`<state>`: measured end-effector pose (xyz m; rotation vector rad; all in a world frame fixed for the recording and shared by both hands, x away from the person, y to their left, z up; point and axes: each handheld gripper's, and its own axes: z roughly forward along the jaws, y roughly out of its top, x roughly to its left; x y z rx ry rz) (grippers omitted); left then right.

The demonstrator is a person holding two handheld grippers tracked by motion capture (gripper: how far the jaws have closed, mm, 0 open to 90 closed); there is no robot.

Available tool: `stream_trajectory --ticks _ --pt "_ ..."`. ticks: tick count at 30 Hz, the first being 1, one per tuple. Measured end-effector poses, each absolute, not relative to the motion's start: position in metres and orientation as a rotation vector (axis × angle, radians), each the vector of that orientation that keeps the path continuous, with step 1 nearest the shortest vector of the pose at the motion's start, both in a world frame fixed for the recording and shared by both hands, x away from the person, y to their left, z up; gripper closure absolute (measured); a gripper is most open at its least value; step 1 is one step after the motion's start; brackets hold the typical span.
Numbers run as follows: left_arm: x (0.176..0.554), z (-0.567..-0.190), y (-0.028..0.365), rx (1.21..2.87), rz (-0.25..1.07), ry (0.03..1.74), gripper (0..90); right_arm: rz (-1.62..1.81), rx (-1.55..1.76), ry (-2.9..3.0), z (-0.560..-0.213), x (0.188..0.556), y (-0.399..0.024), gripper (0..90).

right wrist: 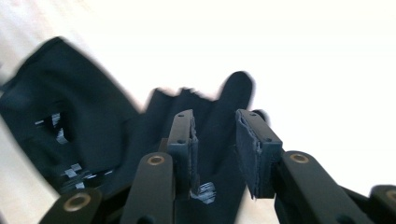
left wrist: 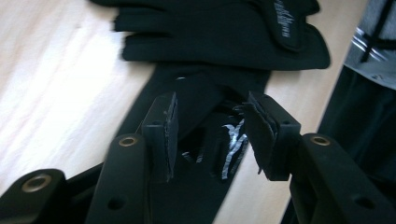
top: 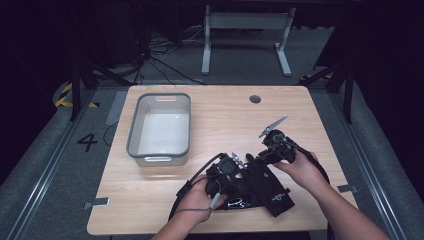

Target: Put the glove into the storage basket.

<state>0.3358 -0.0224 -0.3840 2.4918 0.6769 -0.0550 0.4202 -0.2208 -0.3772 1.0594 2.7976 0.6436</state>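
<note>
Wooden table (top: 220, 115) w/ grey bin (top: 160, 128), dark room; left gripper (left wrist: 212, 135) & right gripper (right wrist: 215, 149) hovering spread over black gloves (top: 265, 190).

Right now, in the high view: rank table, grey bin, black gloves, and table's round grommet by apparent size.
1. Table
2. Grey bin
3. Black gloves, partly covered by the hands, so their full spread is unsure
4. Round grommet

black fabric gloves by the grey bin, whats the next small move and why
Probably close the left hand-held gripper on the black fabric glove with white print: its jaws stand apart with that glove between them, pads not pressing, and the grey plastic bin sits empty.
</note>
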Motion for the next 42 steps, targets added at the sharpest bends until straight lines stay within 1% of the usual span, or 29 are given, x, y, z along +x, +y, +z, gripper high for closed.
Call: stream_trajectory --ticks 9,12,15,18,19,22,26,33,37,42 --pt "0.330 -0.389 -0.032 2.493 -0.095 0.657 55.7 0.598 1.008 2.794 -0.404 0.452 -0.209 69.6" --pt "0.329 -0.392 -0.035 2.488 -0.131 0.650 56.1 0.637 1.040 2.807 -0.412 0.458 -0.205 70.0" --pt "0.328 -0.394 -0.039 2.496 -0.138 0.636 56.1 0.621 1.042 2.813 -0.421 0.463 -0.200 70.2" --pt "0.326 -0.395 -0.042 2.493 -0.142 0.633 56.0 0.585 1.041 2.808 -0.428 0.466 -0.197 74.3" --pt "0.326 -0.395 -0.043 2.493 -0.146 0.628 56.0 0.583 1.051 2.811 -0.429 0.467 -0.197 75.2" --pt "0.324 -0.396 -0.047 2.491 -0.151 0.618 55.9 0.557 1.035 2.801 -0.429 0.466 -0.197 82.0" --pt "0.321 -0.394 -0.055 2.469 -0.171 0.589 55.5 0.583 1.066 2.805 -0.430 0.468 -0.201 85.8" --pt "0.316 -0.397 -0.082 2.457 -0.201 0.530 54.1 0.621 1.095 2.796 -0.431 0.468 -0.204 86.4" --pt "0.317 -0.406 -0.096 2.473 -0.223 0.516 52.9 0.630 1.109 2.797 -0.432 0.469 -0.205 86.4" --pt "0.323 -0.417 -0.108 2.496 -0.220 0.514 49.9 0.644 1.115 2.794 -0.432 0.469 -0.206 86.4"
